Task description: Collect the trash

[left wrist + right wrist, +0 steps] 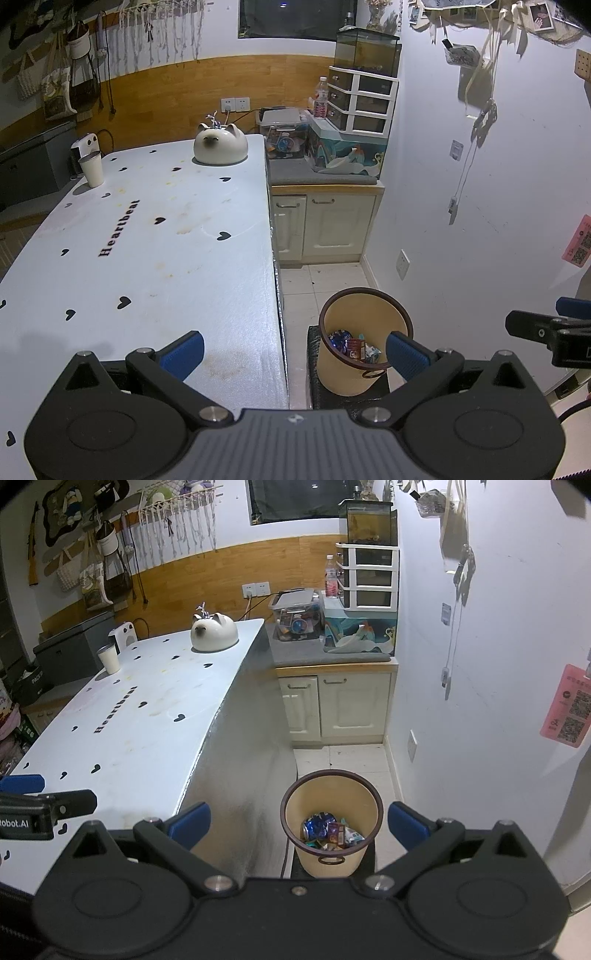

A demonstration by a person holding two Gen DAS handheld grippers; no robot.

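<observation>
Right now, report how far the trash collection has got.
Done: wrappers and a carton lie in the bin beside the table. In hand: nothing; the left gripper and right gripper are both open and empty. Possibly left: the paper cup on the table, if it is trash.

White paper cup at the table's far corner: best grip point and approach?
Grip the white paper cup mid-wall, coming level from the near side across the white heart-print table. It stands upright, open mouth up, and tapers downward, so side walls suit jaws; pinching the rim would likely crush it.
</observation>
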